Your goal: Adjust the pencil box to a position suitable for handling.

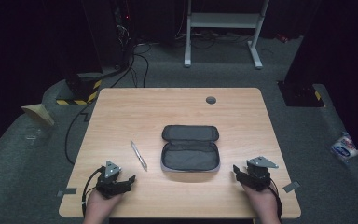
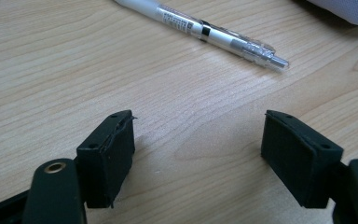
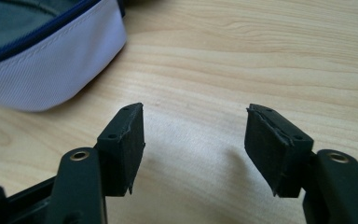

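An unzipped pencil case (image 1: 190,148) with a grey lining and pale outer wall lies open at the middle of the wooden table (image 1: 135,107). A white pen (image 1: 139,155) lies just left of it, its metal tip toward the front edge. My left gripper (image 1: 129,180) rests near the front left corner, open, with bare wood between its jaws; the pen (image 2: 205,31) lies ahead of them. My right gripper (image 1: 237,170) rests near the front right, open and holding nothing. The case's white corner (image 3: 51,70) is ahead and to the left of its jaws.
A grey cable grommet (image 1: 210,100) sits in the table near its far edge. Cables (image 1: 74,126) trail over the carpet at the left. A white desk frame (image 1: 223,28) stands behind the table. A white packet (image 1: 345,147) lies on the floor at right.
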Demonstrator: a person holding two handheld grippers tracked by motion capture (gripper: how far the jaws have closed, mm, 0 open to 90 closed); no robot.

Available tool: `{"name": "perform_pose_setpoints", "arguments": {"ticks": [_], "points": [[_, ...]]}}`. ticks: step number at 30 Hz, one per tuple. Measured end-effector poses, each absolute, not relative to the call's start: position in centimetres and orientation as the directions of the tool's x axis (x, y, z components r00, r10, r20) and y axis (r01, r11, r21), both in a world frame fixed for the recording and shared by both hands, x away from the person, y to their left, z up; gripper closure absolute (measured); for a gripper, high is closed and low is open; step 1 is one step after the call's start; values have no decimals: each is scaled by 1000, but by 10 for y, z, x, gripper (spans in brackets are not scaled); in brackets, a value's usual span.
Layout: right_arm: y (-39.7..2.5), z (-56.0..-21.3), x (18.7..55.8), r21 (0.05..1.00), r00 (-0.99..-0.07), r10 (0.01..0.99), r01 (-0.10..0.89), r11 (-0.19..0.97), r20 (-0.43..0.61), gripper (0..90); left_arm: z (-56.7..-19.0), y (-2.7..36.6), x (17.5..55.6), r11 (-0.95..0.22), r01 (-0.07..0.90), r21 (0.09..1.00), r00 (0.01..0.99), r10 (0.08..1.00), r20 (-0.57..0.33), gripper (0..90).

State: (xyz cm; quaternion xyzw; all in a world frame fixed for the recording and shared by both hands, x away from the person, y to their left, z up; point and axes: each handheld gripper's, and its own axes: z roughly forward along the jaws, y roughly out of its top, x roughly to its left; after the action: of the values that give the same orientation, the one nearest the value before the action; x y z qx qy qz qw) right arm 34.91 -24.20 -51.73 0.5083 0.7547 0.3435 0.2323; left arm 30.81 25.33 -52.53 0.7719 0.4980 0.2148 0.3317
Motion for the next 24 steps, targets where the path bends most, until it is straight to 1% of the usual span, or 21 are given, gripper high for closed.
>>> {"name": "perform_pose_setpoints", "arguments": {"ticks": [2, 4, 6, 7, 10, 13, 17, 24], "points": [[-242, -518, 348, 750, -377, 926, 610, 256, -9, 359, -525, 252, 310, -281, 630, 724, 406, 914, 1, 280], [-241, -522, 345, 726, -387, 922, 625, 286, -30, 343, -524, 249, 314, -282, 628, 726, 407, 913, 3, 329], [-241, -523, 344, 727, -385, 923, 631, 271, -10, 343, -524, 248, 315, -277, 627, 729, 403, 915, 1, 354], [-241, -523, 344, 727, -385, 923, 631, 271, -10, 343, -524, 246, 318, -273, 628, 729, 399, 917, 0, 354], [-241, -523, 344, 730, -385, 923, 627, 271, -11, 350, -522, 240, 325, -265, 624, 735, 382, 924, 10, 393], [-241, -523, 344, 729, -384, 923, 628, 271, -12, 352, -519, 231, 335, -221, 613, 758, 358, 933, -17, 401], [-241, -523, 344, 729, -382, 924, 628, 270, -13, 355, -518, 225, 341, -206, 599, 774, 351, 936, -22, 406], [-240, -523, 344, 730, -378, 926, 626, 273, -23, 362, -519, 213, 354, -194, 611, 767, 340, 940, -32, 392]]}}
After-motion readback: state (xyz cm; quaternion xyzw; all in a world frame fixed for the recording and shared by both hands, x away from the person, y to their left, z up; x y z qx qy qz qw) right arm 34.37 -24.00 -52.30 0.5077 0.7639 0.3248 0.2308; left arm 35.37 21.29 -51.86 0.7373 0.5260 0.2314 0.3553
